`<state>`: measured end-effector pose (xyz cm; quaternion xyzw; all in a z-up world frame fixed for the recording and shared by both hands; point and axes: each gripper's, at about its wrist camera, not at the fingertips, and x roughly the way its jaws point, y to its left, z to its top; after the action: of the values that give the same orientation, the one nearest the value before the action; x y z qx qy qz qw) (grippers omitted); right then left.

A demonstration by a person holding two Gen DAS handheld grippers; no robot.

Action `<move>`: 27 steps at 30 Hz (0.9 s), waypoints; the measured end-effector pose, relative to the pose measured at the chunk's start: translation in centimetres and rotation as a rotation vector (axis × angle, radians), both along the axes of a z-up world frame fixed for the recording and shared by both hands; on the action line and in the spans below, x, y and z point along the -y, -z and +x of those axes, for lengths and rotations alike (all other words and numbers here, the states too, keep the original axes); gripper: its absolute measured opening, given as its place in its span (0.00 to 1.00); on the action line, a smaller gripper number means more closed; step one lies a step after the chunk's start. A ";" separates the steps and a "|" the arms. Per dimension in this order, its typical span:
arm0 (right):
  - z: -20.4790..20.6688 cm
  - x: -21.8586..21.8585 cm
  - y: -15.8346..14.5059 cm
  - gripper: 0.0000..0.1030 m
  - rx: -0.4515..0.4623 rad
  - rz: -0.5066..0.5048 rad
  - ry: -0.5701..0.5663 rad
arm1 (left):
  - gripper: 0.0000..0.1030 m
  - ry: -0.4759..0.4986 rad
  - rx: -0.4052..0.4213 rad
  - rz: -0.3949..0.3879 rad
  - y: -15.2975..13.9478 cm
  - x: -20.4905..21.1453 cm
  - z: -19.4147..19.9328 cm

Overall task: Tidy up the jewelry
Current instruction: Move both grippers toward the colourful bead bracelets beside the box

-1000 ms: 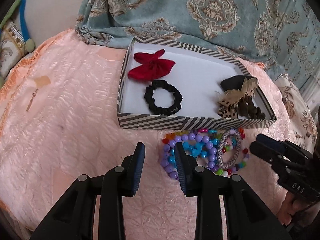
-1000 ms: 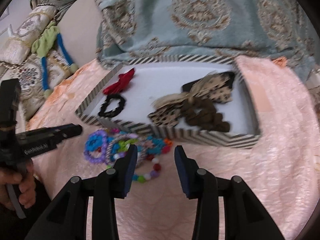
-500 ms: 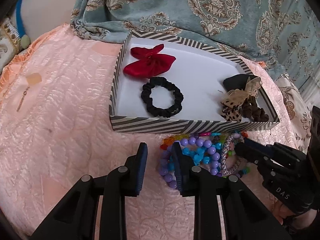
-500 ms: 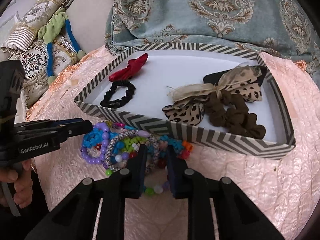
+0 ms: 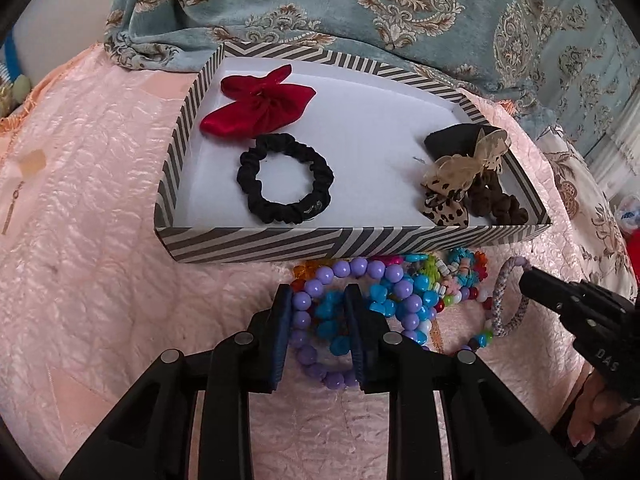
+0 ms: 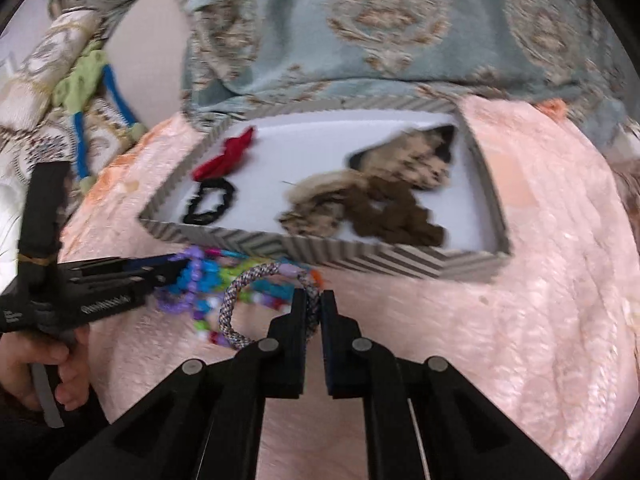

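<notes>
Just outside the striped box (image 5: 256, 242), the right gripper (image 6: 313, 308) had just closed, fingers pinching the light, pliant woven bracelet (image 6: 230, 312) by its band, while the left gripper (image 5: 318, 322) clamped slippery bead bracelets (image 5: 384, 296).

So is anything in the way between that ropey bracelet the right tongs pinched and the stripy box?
Only the box's own low front wall. The right tongs are shut on the woven bracelet, just in front of that wall. They would need to lift it over, then set it on the white floor between the hair ties.
</notes>
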<state>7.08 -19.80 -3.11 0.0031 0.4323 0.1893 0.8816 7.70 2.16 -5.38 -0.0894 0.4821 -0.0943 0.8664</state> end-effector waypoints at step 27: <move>0.7 -0.3 2.0 0.07 -0.069 -0.048 -0.002 | 0.02 -0.090 0.020 -0.016 -0.6 -2.6 -0.8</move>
<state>7.77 -19.51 -5.15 -0.0120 0.4669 0.1795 0.8658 6.87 4.73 -4.79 -0.1168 0.4680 -0.0600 0.8739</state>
